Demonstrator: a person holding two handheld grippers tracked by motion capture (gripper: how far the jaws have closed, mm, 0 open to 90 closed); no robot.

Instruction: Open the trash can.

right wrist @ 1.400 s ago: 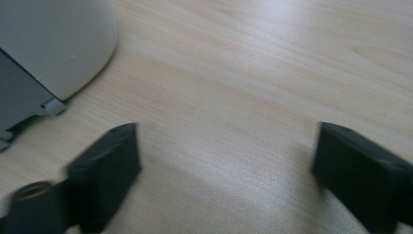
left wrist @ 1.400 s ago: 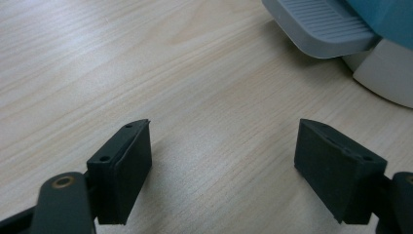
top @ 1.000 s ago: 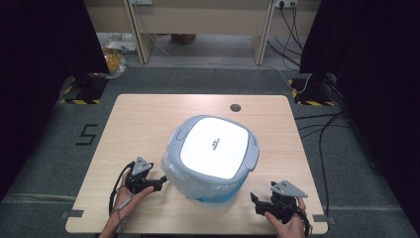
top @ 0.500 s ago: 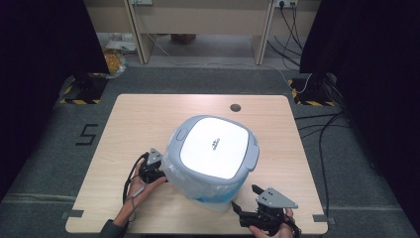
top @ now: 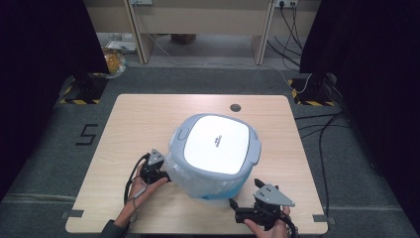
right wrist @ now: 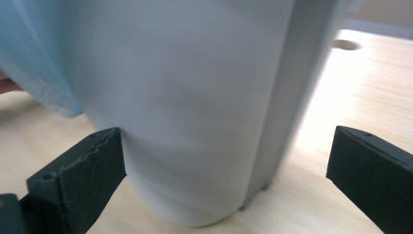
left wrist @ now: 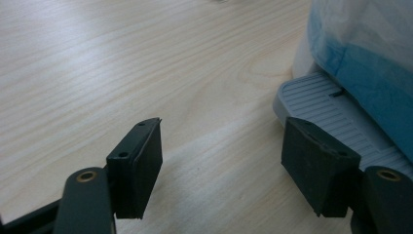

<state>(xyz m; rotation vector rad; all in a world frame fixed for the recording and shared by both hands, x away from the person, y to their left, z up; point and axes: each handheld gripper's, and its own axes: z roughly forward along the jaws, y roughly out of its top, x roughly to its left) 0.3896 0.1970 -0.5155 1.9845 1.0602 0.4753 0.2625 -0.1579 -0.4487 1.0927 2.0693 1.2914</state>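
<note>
I see a pedal bin [top: 215,151] standing upright near the middle of the wooden table [top: 148,114], slightly toward my side. Its lid is flat and white with rounded corners, set in a grey frame, with a small dark mark at its centre. The body is pale grey and tapers toward the base. A translucent liner bag [top: 185,176], whitish with a blue tint, hangs out from under the lid and drapes down the near side. In the left gripper view, a ribbed grey foot pedal [left wrist: 331,114] projects from the base and rests on the table.

My left gripper [top: 166,176] sits at the bin's near-left side, just beside the liner. Its jaws have just been closing; they stand apart with bare table between them, and one pad is just beside the pedal.

My right gripper [top: 236,208] sits at the near-right side. Its jaws have just been opening and now stand wide, either side of the bin's lower wall without pressing on it.
</note>
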